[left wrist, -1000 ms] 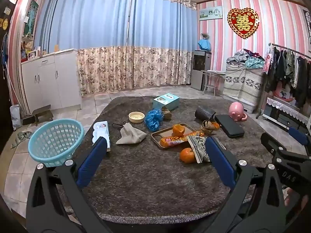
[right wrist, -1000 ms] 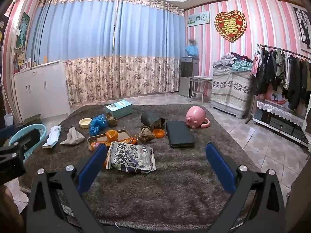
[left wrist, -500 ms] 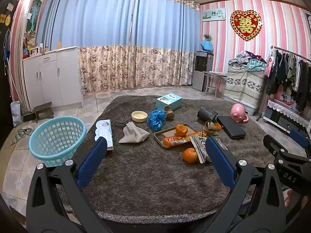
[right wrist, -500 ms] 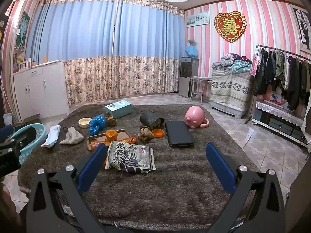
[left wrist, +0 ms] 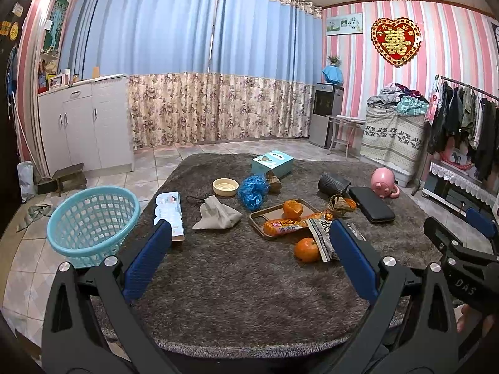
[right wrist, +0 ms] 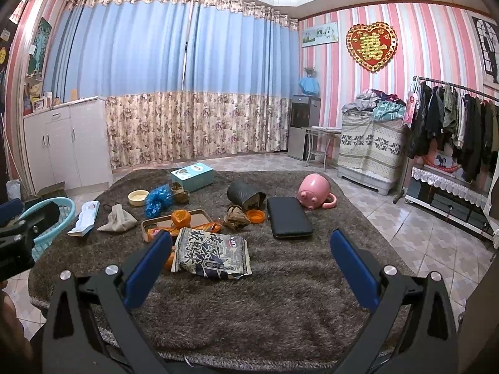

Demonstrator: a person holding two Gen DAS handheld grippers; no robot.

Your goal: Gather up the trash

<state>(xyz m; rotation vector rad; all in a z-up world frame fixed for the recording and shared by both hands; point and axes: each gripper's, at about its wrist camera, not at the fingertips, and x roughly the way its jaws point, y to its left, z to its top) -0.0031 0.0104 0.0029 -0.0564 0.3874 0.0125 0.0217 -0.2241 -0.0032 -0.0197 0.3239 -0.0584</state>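
Both grippers (left wrist: 249, 261) (right wrist: 249, 265) wide above cluttered rug (right wrist: 280, 305)

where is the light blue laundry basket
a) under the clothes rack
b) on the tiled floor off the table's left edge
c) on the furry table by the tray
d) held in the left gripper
b: the light blue laundry basket stands on the tiled floor, off the left edge of the furry table.
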